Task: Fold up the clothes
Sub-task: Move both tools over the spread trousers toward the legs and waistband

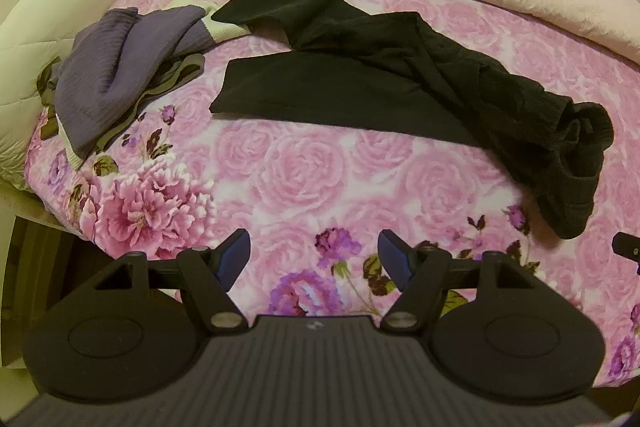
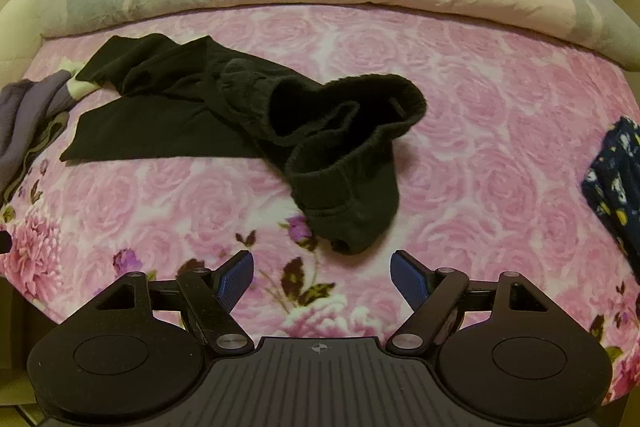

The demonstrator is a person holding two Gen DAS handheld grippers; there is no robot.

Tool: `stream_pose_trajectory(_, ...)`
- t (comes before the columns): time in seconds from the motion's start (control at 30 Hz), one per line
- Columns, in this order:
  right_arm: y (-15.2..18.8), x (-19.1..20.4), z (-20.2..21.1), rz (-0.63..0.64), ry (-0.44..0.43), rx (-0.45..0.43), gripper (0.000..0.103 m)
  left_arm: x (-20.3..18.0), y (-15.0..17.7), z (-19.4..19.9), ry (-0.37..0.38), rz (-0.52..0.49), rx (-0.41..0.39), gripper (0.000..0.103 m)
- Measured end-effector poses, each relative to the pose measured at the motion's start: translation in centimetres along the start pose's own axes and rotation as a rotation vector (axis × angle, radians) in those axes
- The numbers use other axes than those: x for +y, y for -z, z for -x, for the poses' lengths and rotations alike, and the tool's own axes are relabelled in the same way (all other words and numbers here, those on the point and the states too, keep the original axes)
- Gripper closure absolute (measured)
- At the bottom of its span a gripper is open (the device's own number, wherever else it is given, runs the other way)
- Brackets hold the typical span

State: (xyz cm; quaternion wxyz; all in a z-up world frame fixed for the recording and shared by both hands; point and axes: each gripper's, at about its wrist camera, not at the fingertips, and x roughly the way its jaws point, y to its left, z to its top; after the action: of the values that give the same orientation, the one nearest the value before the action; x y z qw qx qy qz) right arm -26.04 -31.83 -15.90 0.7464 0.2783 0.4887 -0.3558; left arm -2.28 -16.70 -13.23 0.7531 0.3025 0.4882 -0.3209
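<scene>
Right wrist view: black trousers [image 2: 248,115] lie unfolded on the bed [image 2: 500,99], soft and limp, best pinched at the bunched waistband [image 2: 352,163]. Both tongs, left [image 1: 314,259] and right [image 2: 322,277], are spread, empty.

Both fisheye views are dim and warm-tinted, with soft, even indoor light and only faint shadows. Beyond the fingers [image 1: 234,259], the black trousers [image 1: 360,83] read as a dark mass with little fold detail. The bed [image 2: 480,99] bulges in the middle and curves away strongly at the edges. Detail is slightly soft throughout, blurrier toward the corners.
</scene>
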Motion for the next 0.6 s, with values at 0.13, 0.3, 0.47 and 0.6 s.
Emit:
stream_pose_trajectory(0.13, 0.1, 0.3, -0.7, -0.015, 0.038, -0.008, 0.024, 0.4, -1.0, -2.3, 0.015, -0.025, 0.005, 0.036)
stream_pose_trajectory(0.3, 0.9, -0.4, -2.2, -0.057, 0.093, -0.017, 0.024, 0.9, -2.3, -5.1, 0.033, -0.057, 0.012, 0.036)
stream_pose_trajectory(0.47, 1.8, -0.2, -5.7, -0.016, 0.134, -0.051, 0.024, 1.1, -1.9, -8.7, 0.035, -0.059, 0.036, 0.036)
stream_pose_trajectory(0.6, 2.4, 0.4, -8.8, 0.055, 0.156, -0.096, 0.024, 1.2, -1.4, -11.6, 0.036, -0.057, 0.057, 0.036)
